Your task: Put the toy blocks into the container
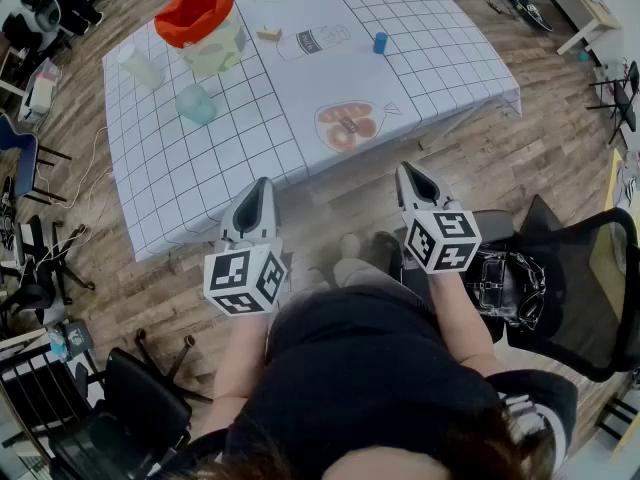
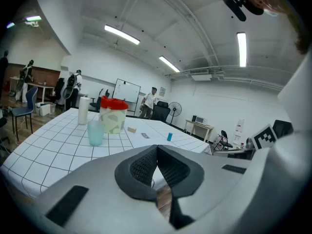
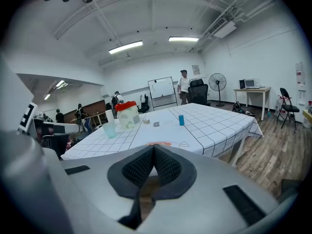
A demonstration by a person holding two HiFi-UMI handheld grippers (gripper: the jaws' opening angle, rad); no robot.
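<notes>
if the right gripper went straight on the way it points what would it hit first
The right gripper would likely meet the near edge of the table first, by the orange print; depth is unclear.

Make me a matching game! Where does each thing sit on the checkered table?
Things:
1. red-lidded pale container
2. small blue cylinder block
3. pale teal see-through cup
4. small tan block

Places:
A. between the container and the printed card
B. right of the printed card
C. nearest the person of the four
D. left of the tan block, farther back than the cup

Pairs: 1-D, 2-B, 3-C, 4-A
</notes>
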